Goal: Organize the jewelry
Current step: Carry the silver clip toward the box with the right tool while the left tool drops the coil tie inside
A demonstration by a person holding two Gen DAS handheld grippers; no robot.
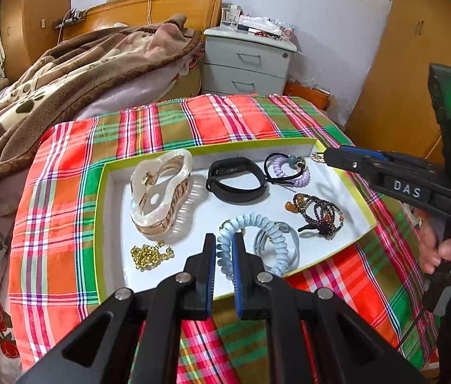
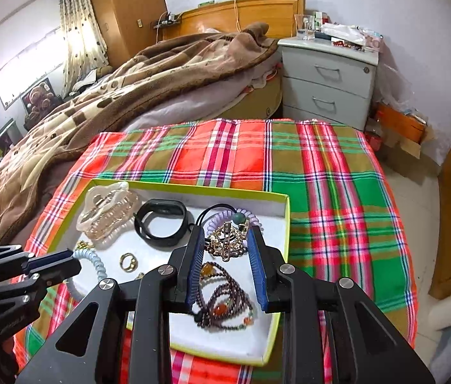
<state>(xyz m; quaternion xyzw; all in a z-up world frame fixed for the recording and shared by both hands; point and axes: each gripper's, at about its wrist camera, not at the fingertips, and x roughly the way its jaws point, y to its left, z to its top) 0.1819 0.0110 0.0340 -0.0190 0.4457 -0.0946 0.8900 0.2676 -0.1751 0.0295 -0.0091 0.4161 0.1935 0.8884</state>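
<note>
A white tray with a yellow-green rim [image 1: 103, 211] [image 2: 284, 224] lies on the plaid cloth. In it are a clear hair claw [image 1: 158, 192], a black fitness band [image 1: 235, 182], a lilac spiral tie [image 1: 286, 169], a dark bead bracelet [image 1: 321, 214], a gold chain [image 1: 148, 256] and a gold ring [image 2: 128, 261]. My left gripper [image 1: 224, 243] is shut on the light blue spiral hair tie [image 1: 251, 224], low over the tray's near edge. My right gripper [image 2: 225, 233] holds a gold metal ornament [image 2: 225, 243] between its fingers above the tray's right end.
The plaid cloth [image 2: 321, 176] covers a low table. A bed with a brown blanket [image 1: 81, 64] is behind to the left. A grey nightstand [image 1: 248, 60] stands at the back. Wooden wardrobes [image 1: 417, 64] line the right.
</note>
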